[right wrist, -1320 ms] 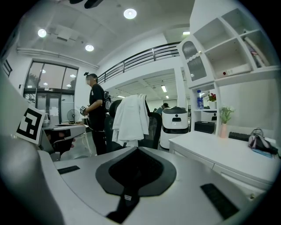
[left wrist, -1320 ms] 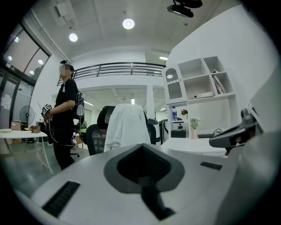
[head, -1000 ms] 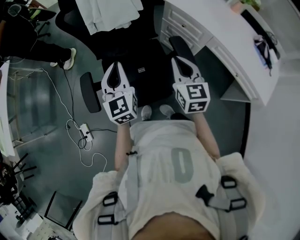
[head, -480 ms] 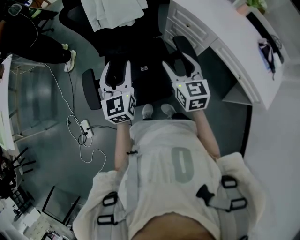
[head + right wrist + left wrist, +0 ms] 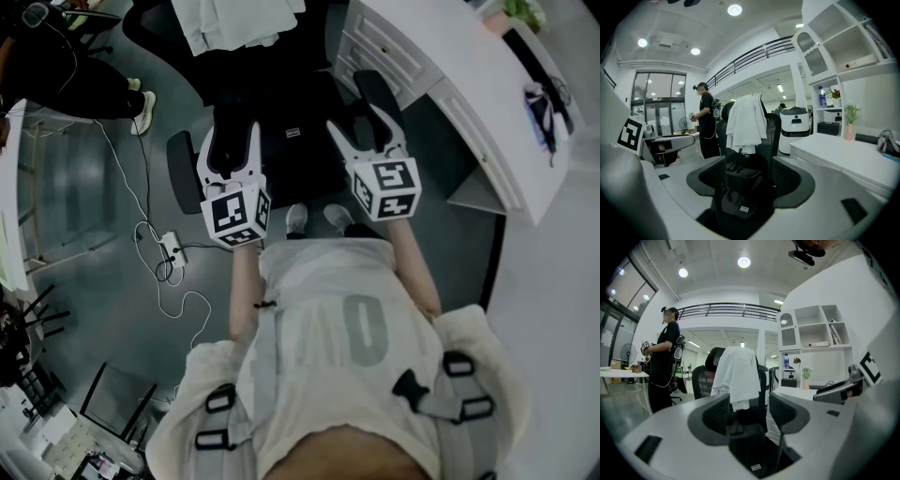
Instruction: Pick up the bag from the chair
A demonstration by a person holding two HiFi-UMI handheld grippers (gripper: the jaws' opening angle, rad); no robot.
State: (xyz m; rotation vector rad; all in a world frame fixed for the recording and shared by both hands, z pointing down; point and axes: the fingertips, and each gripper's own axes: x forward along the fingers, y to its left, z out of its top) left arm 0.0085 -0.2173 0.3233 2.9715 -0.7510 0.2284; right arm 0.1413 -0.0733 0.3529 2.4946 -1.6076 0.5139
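Observation:
A black bag (image 5: 289, 141) with a small white label lies on the seat of a black office chair (image 5: 180, 183). A white garment (image 5: 239, 23) hangs over the chair's back. My left gripper (image 5: 232, 145) hovers open above the seat's left side. My right gripper (image 5: 362, 120) hovers open over the right armrest side. In the right gripper view the bag (image 5: 742, 187) shows straight ahead between the spread jaws, apart from them. The left gripper view shows the bag (image 5: 751, 453) low between its jaws, and the garment (image 5: 737, 378) behind. Neither gripper holds anything.
A white desk with drawers (image 5: 450, 66) stands just right of the chair, with a small dark bag (image 5: 544, 98) on it. A power strip and cables (image 5: 171, 253) lie on the floor at left. A person (image 5: 56, 84) stands at the far left.
Both grippers' jaws have spread from nearly closed to wide open. Both have edged a little forward over the chair. The bag has not moved.

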